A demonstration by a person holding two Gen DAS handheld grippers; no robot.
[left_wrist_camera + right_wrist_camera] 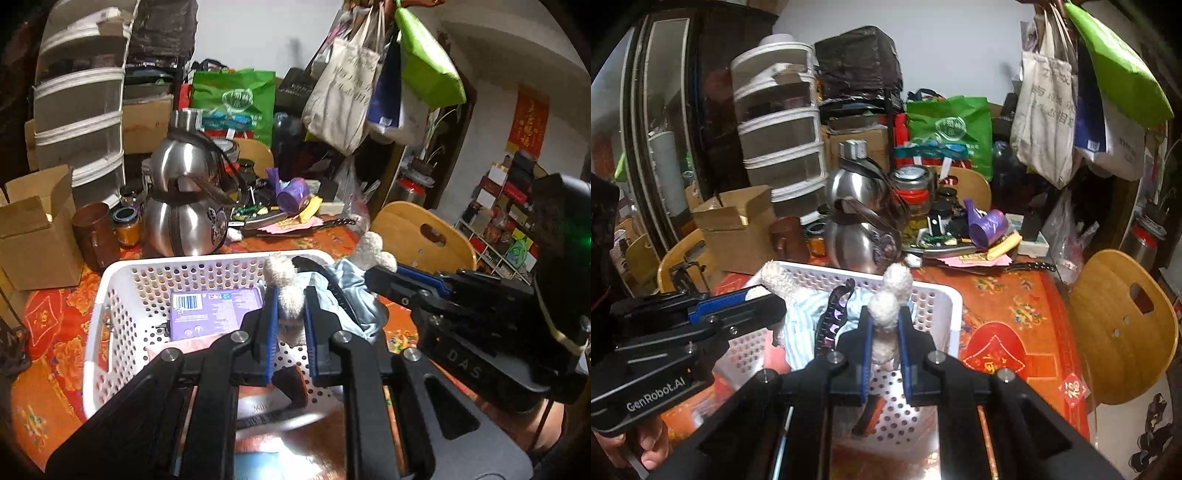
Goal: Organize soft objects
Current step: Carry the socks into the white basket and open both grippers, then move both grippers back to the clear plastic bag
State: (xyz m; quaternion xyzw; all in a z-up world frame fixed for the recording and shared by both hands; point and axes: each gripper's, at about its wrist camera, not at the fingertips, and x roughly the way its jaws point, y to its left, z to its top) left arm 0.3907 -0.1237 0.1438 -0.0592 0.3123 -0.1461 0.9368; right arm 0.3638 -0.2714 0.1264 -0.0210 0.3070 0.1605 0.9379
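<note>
Item: plush toy (291, 295), cream fleece with pale blue garment, held over the white perforated basket (122, 280) on the table (55, 325). Left hand-held gripper (290, 314) was clamped on one fleece limb; right hand-held gripper (884, 325) was clamped on another. Basket held a purple box (214, 310). Steel kettle (188, 206) stood behind the basket, toward the table's far edge.

Left gripper (290, 306), right gripper (884, 317): both clamped, angled downward, side by side.
</note>
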